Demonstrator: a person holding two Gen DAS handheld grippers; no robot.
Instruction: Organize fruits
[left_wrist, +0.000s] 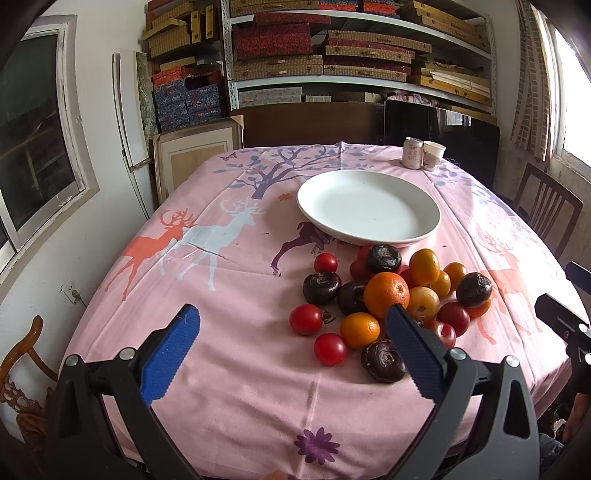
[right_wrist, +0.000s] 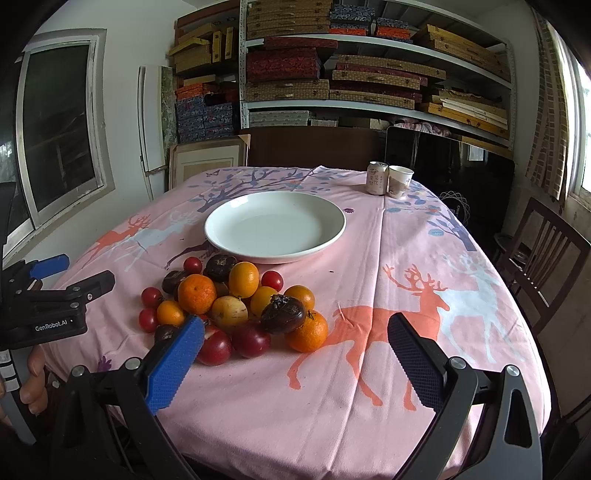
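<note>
Here, from the left wrist, the left gripper hangs low over the near edge of the table, its blue pads spread wide with nothing between them; the right pad stands in front of the fruit pile, covering part of its near side; a dark water chestnut lies just beside that pad, with a cherry tomato and a small orange close to it; the white plate sits bare just beyond the pile, its near rim touching the far fruits; a can and a paper cup stand together at the far edge; shelves stacked with boxes fill the back wall; the right gripper's dark body shows at the right border.

Over to the right wrist; the right gripper is released too, jaws wide, empty, over the deer-print cloth; its left pad overlaps a red plum at the pile's near left; the plate lies beyond the fruit; this view alone shows the left gripper's side and the hand holding it, plus a wooden chair at the right.
</note>
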